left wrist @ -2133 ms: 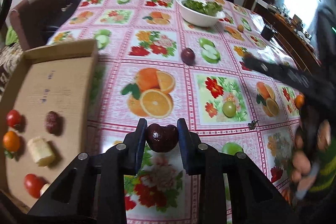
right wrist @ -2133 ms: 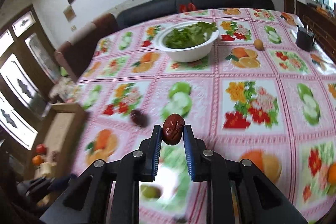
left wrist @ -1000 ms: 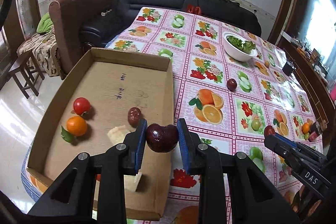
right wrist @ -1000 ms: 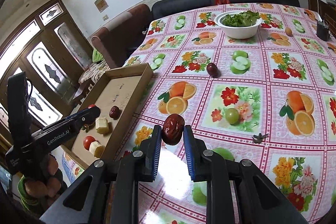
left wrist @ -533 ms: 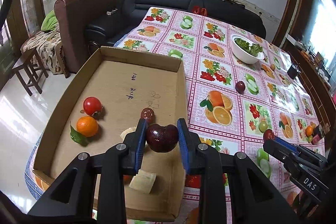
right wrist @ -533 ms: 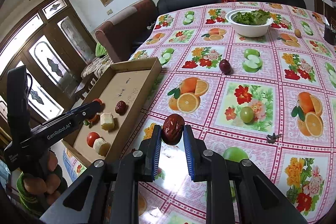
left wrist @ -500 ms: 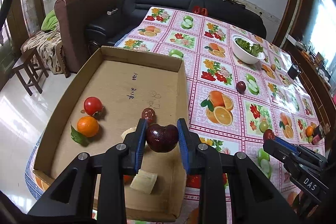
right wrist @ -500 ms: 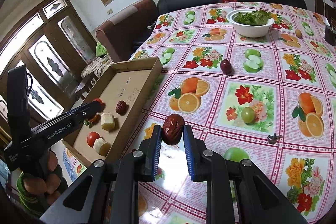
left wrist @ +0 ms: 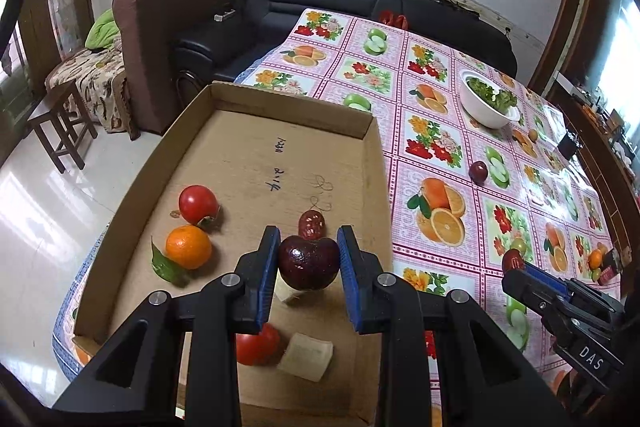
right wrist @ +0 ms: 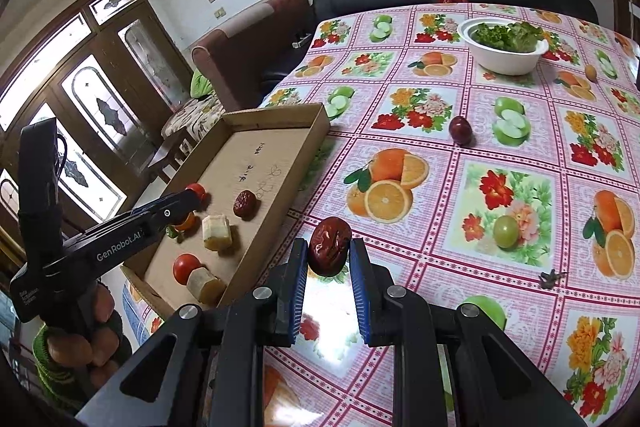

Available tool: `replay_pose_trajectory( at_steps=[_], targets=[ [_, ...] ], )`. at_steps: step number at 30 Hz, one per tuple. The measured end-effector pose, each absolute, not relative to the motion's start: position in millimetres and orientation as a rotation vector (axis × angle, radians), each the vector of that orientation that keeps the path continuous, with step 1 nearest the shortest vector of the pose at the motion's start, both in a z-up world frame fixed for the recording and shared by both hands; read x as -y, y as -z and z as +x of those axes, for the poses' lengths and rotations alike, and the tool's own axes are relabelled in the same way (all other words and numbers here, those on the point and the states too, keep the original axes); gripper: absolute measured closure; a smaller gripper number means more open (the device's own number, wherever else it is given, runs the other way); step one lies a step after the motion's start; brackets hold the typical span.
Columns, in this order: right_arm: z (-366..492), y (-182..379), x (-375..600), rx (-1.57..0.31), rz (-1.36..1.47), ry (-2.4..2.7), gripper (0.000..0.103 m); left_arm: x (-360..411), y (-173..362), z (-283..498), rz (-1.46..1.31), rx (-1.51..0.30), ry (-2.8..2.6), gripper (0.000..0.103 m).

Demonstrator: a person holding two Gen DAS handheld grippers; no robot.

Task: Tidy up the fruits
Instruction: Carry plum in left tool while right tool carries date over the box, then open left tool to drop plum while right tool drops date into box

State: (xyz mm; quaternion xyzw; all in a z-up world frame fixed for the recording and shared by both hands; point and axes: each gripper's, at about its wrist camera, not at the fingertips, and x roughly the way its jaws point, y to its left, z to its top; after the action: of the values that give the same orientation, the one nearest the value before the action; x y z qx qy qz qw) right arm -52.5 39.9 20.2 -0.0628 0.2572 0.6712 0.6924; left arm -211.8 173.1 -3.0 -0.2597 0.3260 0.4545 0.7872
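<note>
My left gripper (left wrist: 308, 259) is shut on a dark red plum (left wrist: 309, 261) and holds it above the cardboard tray (left wrist: 240, 155). The tray holds a tomato (left wrist: 197, 203), a mandarin with a leaf (left wrist: 188, 247), a red date (left wrist: 311, 224), a second tomato (left wrist: 258, 345) and banana pieces (left wrist: 306, 355). My right gripper (right wrist: 329, 253) is shut on a wrinkled red date (right wrist: 329, 251), above the tablecloth just right of the tray (right wrist: 276, 147). The left gripper (right wrist: 188, 201) also shows in the right wrist view, over the tray.
On the fruit-print tablecloth lie a dark plum (right wrist: 460, 129), a green grape-like fruit (right wrist: 505, 231), a green apple (right wrist: 482, 309) and a white bowl of greens (right wrist: 506, 45). A small orange fruit (right wrist: 590, 71) lies far right. Sofas and a stool (left wrist: 60, 131) stand beyond the table.
My left gripper has moved further over the tray with the plum, closer to the fruit in it. My right gripper has barely shifted with the date.
</note>
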Motion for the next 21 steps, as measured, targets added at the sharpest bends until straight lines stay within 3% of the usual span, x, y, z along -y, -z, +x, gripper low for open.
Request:
replay_pose_trajectory(
  at_steps=[21],
  targets=[
    [-118.2,-53.7,-165.7,-0.513,-0.314,-1.61,0.082,-284.4,9.8,-228.4,-0.63,-0.769,-1.064,0.076]
  ],
)
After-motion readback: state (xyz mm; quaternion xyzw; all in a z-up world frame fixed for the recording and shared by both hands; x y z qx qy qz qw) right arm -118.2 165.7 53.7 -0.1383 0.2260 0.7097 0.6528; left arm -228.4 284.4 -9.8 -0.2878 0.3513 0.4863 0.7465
